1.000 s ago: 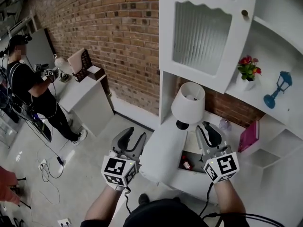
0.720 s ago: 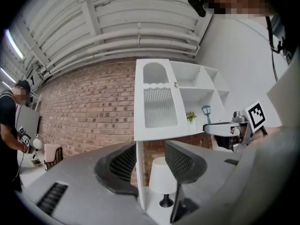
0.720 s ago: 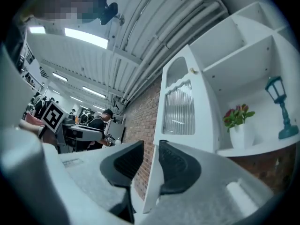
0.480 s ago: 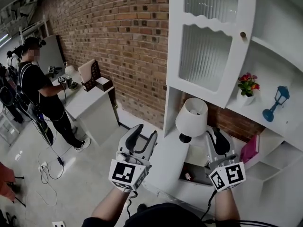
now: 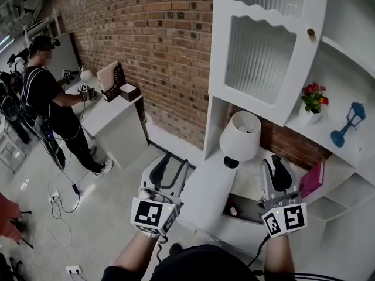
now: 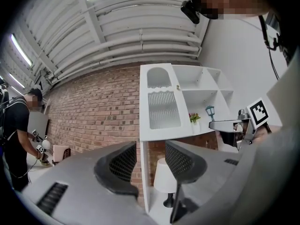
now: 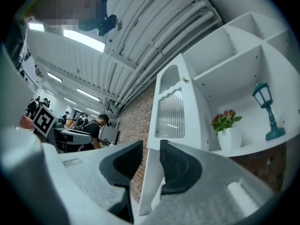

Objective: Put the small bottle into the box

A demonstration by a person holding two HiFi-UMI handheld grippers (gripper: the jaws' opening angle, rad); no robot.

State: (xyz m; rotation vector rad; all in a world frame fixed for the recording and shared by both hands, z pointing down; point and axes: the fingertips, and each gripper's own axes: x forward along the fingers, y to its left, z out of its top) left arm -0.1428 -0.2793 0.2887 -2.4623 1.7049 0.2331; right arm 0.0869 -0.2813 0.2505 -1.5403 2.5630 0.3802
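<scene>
- Right tongs (image 7: 151, 163): the jaws stand a narrow slit apart, having just eased open from pressed together. Nothing is between them.
- Left tongs (image 6: 150, 165): the jaws are spread wider and are also empty.
- Both tongs have come up over the last second. They now tip slightly upward in front of the lamp (image 5: 239, 136), clear of the counter (image 5: 202, 198).
- Small bottle (image 5: 232, 210): a small thing with a red part lies inside the box (image 5: 251, 209), just below the lamp. It is too small to be sure of, but I take it for the bottle. It lay in the same place a second ago.
- Reading: with both tongs empty and raised and the bottle down in the box, the placing looks done and the hands seem to be pulling away.
- Box: it is open-topped and set into the counter below the lamp. I can make out nothing in it besides the bottle, and the right tongs hide its right end.
- Flower pot (image 5: 309, 115): it sits on the shelf up and to the right of the lamp and holds red flowers with green leaves.
- Cupboard (image 5: 258, 45): it is above the lamp with its ribbed-glass door shut, so the contents cannot be seen.
- A blue lantern (image 5: 345, 122) stands further right of the lamp than the pot.
- A pink folder (image 5: 309, 180) leans low to the right of the lamp.
- Another person (image 5: 47, 95) stands at a table (image 5: 114, 122) well to the left of the lamp.
</scene>
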